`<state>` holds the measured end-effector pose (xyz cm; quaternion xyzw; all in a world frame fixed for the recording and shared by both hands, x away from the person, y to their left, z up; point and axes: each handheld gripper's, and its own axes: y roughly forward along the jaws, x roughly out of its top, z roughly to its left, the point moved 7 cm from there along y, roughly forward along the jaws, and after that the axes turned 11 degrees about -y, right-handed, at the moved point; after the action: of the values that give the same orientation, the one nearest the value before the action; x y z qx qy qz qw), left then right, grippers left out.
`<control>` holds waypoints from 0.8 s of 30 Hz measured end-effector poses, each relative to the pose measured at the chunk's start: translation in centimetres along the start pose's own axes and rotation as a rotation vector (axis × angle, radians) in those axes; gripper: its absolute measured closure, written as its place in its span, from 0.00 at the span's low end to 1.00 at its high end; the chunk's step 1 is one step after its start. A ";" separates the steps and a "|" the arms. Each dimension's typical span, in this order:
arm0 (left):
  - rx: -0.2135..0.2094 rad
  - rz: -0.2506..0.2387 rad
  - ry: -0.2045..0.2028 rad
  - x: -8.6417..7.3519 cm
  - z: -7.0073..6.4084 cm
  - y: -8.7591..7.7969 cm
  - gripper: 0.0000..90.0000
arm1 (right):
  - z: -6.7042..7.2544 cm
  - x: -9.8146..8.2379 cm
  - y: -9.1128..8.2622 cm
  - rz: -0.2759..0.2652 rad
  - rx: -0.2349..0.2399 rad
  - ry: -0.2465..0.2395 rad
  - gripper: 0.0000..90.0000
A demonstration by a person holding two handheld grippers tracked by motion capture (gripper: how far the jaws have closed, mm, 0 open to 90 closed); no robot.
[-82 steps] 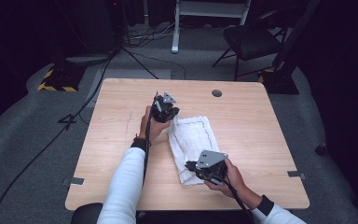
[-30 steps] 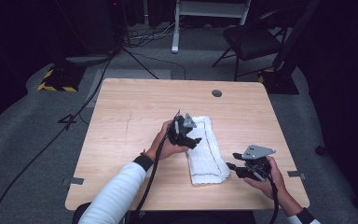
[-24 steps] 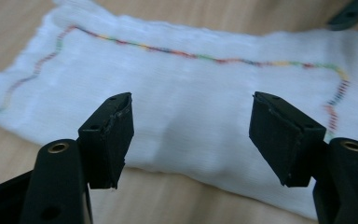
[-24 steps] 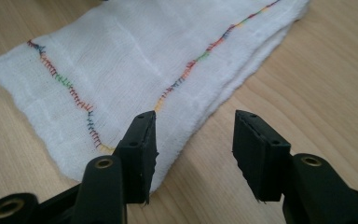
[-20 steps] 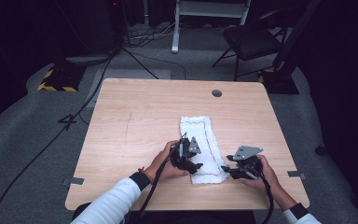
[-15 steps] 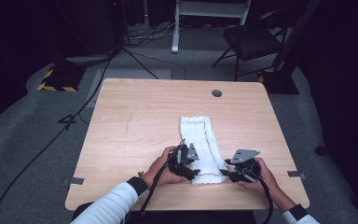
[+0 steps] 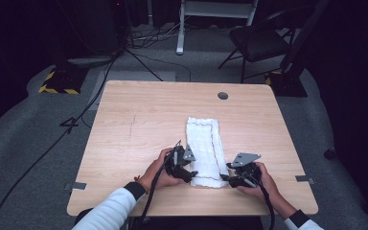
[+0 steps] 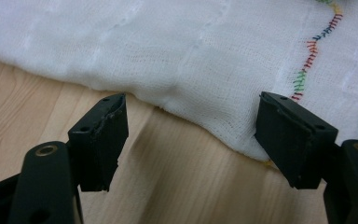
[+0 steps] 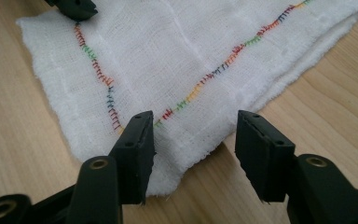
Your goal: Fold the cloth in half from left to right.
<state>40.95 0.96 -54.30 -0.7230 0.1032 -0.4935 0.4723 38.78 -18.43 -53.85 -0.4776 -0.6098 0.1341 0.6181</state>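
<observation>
**Both grippers drop to the near end of the folded cloth**

Since the earliest picture, when the left gripper sat at the cloth's far end and the right one on its near part, both hands have come back toward the person's edge of the table. A second ago the left gripper was about midway along the cloth's left side and the right one was off to the right, clear of it. Now the left gripper (image 7: 188, 172) sits at the near-left corner of the white muslin cloth (image 7: 203, 143) and the right gripper (image 7: 226, 178) at the near-right corner, each touching or just beside the hem.

The cloth lies as a long, narrow folded strip on the wooden table (image 7: 139, 120), running away from the person, right of centre. It has not visibly shifted over the last second.

In the left gripper view the jaws stand wide apart, holding nothing, with the cloth's edge (image 8: 200, 112) between them. In the right gripper view the jaws are also parted and empty, straddling the corner where the rainbow stitching (image 9: 200, 86) turns; the tip of the left gripper (image 9: 74, 7) shows at the opposite corner.

By my reading, this is the set-up for pinching both near corners, probably to fold the strip again lengthwise. Neither corner is gripped yet.
</observation>
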 end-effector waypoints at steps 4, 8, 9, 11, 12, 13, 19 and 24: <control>0.013 -0.012 -0.014 0.0 1.5 -0.1 0.26 | -0.5 0.8 0.8 -0.005 -0.010 -0.003 0.50; 0.038 -0.020 -0.046 0.1 3.3 -0.1 0.26 | -1.1 1.7 1.8 -0.006 -0.019 0.007 0.50; 0.038 -0.020 -0.046 0.1 3.3 -0.1 0.26 | -1.2 2.0 2.0 -0.007 -0.014 0.009 0.50; 0.022 -0.026 -0.099 0.0 4.3 -0.1 0.25 | -1.4 2.3 2.4 -0.009 -0.009 0.012 0.50; 0.013 -0.023 -0.107 -0.1 4.5 -0.1 0.25 | -1.5 2.4 2.5 -0.006 -0.006 0.013 0.50; 0.013 -0.023 -0.107 -0.1 4.5 -0.1 0.25 | -1.5 2.4 2.5 -0.006 -0.006 0.013 0.50; 0.091 -0.070 -0.073 1.1 5.8 -1.7 0.26 | -2.9 3.4 1.2 -0.032 -0.038 0.011 0.47; 0.115 -0.127 -0.151 3.0 8.1 -2.7 0.26 | -5.8 4.8 0.6 -0.059 -0.113 0.019 0.48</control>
<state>48.14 5.21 -50.88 -0.7347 -0.0072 -0.4718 0.4874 45.16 -16.97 -50.09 -0.4948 -0.6242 0.0770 0.5997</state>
